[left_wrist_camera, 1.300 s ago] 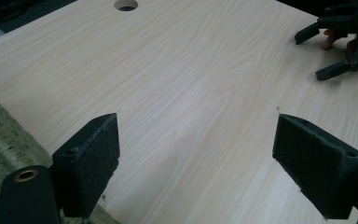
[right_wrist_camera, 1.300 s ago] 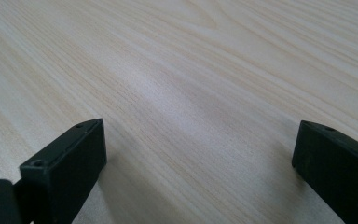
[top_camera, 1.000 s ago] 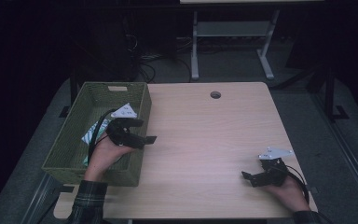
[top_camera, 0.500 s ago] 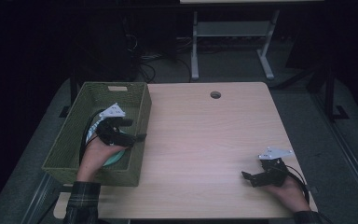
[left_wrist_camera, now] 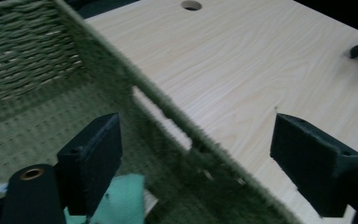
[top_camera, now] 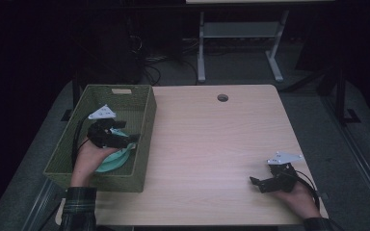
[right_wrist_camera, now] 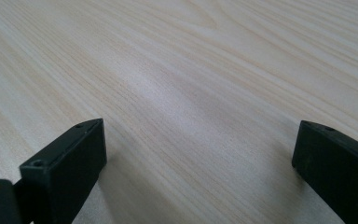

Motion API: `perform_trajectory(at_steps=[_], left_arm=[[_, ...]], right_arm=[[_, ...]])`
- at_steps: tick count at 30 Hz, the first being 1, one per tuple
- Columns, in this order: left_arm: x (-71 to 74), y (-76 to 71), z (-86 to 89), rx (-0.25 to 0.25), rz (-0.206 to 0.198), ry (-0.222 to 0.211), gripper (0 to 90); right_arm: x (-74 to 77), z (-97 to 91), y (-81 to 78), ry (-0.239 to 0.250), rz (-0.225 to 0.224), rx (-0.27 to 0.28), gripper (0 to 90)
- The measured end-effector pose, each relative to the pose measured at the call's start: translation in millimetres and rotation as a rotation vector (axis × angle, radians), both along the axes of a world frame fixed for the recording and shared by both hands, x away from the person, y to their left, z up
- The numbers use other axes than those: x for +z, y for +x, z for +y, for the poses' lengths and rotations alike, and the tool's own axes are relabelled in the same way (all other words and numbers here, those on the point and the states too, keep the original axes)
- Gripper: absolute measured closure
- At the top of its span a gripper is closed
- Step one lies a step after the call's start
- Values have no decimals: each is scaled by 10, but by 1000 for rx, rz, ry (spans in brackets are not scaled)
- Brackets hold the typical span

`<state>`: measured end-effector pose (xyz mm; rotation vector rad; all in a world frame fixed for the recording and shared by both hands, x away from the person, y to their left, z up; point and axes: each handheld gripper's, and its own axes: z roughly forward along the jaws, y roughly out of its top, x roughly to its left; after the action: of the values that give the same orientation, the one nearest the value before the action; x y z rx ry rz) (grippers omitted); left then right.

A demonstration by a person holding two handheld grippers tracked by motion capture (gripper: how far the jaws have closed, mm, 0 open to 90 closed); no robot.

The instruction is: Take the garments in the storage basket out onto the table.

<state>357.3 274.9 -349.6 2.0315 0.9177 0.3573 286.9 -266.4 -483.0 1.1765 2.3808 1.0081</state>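
From the high view, the left claw (top_camera: 125, 139) hangs inside the green woven basket (top_camera: 144, 120), its jaws spread and nothing between them. A pale green cloth (top_camera: 118, 159) lies on the basket floor just below and behind that claw, toward the person's side. The right claw (top_camera: 262, 184) rests low over the bare surface (top_camera: 212, 144), well apart from the basket, jaws also spread and empty.

In the left gripper view, the left claw (left_wrist_camera: 196, 158) straddles the basket's long wall (left_wrist_camera: 168, 112): one jaw sits inside the basket, the other out over the wood. The cloth (left_wrist_camera: 121, 196) shows at the foot of the inner jaw, touching or nearly so; I cannot tell which. To pick it up well, I judge the claw should shift inward so both jaws clear the wall, then tip down until the jaws bracket a raised fold of the cloth before closing. Closing where it is now would likely pinch the wicker instead.

In the right gripper view, the right claw (right_wrist_camera: 198, 158) stands wide open with plain wood grain ahead and nothing within reach. It looks best kept parked there, out of the way, ready to take a corner of the cloth once it is lifted out.
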Motion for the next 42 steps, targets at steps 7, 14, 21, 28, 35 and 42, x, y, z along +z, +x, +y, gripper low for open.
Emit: perform_trajectory(at_steps=[7, 14, 21, 28, 35, 42], left_arm=[[-90, 62, 106, 28, 8, 24, 164], [-220, 121, 139, 51, 3, 58, 164], [-354, 172, 103, 70, 44, 97, 210], [-430, 236, 51, 119, 101, 245, 226], [-448, 315, 45, 112, 133, 262, 226], [-527, 435, -1, 115, 175, 345, 226]], right_arm=[[0, 0, 0, 0, 0, 0, 24], [0, -1, 0, 0, 0, 0, 25], [0, -1, 0, 0, -1, 0, 25], [0, -1, 0, 1, -1, -1, 26], [0, -1, 1, 1, -1, -2, 26], [0, -2, 1, 2, -2, -3, 27]])
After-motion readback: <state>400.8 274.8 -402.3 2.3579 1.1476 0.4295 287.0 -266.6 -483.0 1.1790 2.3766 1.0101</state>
